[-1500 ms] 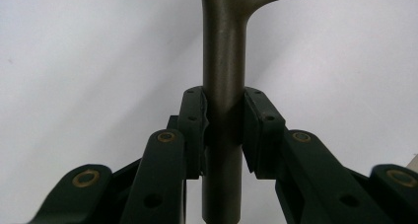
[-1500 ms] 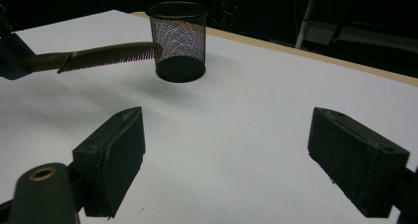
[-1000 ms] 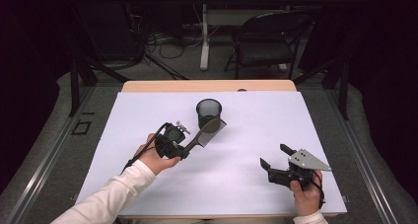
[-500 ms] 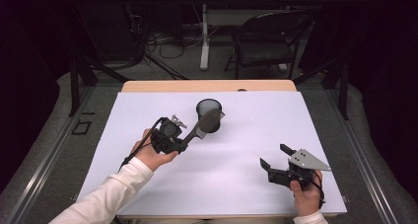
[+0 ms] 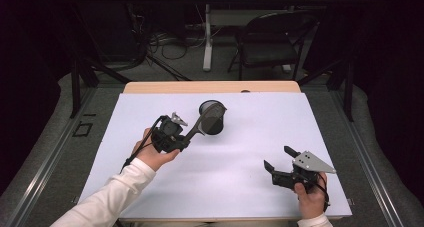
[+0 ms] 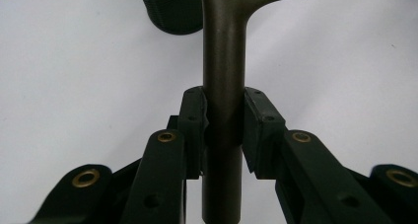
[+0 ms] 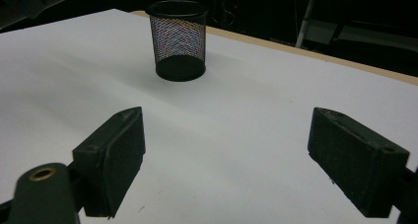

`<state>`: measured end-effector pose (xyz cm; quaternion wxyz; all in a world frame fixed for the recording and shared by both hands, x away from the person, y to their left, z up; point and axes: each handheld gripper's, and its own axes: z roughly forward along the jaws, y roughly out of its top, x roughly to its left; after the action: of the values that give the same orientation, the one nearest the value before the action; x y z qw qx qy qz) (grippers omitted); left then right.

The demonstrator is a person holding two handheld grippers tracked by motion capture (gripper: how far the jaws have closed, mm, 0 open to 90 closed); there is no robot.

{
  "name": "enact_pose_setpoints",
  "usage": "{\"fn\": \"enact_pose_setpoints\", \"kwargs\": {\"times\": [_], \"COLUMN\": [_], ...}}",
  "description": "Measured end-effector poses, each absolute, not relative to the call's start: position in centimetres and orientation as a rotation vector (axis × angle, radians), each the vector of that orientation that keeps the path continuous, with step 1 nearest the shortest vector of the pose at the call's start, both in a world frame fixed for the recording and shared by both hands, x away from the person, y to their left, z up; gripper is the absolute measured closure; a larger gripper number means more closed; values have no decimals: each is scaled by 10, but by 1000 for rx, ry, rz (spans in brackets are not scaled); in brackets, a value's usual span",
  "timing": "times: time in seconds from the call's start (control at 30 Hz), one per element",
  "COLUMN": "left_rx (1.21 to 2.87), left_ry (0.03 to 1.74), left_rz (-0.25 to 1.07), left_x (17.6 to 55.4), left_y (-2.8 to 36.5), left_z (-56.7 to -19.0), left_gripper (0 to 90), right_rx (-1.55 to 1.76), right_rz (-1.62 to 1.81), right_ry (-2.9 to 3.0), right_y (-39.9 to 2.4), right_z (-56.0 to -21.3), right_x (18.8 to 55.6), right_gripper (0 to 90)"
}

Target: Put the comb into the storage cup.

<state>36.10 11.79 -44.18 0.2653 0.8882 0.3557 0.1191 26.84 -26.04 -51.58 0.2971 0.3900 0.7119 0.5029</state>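
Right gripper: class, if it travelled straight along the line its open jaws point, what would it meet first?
Probably the black mesh cup. The right gripper has bare white table ahead, and the cup sits somewhat left of its centre line, so it might just pass by.

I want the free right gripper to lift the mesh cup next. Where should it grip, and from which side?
Grip the mesh cup at its rim, one jaw inside and one outside, coming down from above on the right gripper's side. It stands upright with its mouth open and looks wide for open jaws to span. The left gripper holds a spatula over the far side, so keep clear there.
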Motion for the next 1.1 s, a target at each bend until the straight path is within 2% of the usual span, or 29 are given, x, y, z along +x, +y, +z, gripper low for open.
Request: {"fn": "enact_pose_setpoints", "kwargs": {"times": [1.1], "left_rx": [2156], "left_ry": [922], "left_rz": [495], "left_x": [369], "left_y": [121], "left_z": [-438], "left_gripper": [727], "right_rx": [1038], "right_rz": [1332], "right_ry": [1906], "right_y": [-260], "right_z": [-517], "right_x": [269], "right_gripper": [146]}}
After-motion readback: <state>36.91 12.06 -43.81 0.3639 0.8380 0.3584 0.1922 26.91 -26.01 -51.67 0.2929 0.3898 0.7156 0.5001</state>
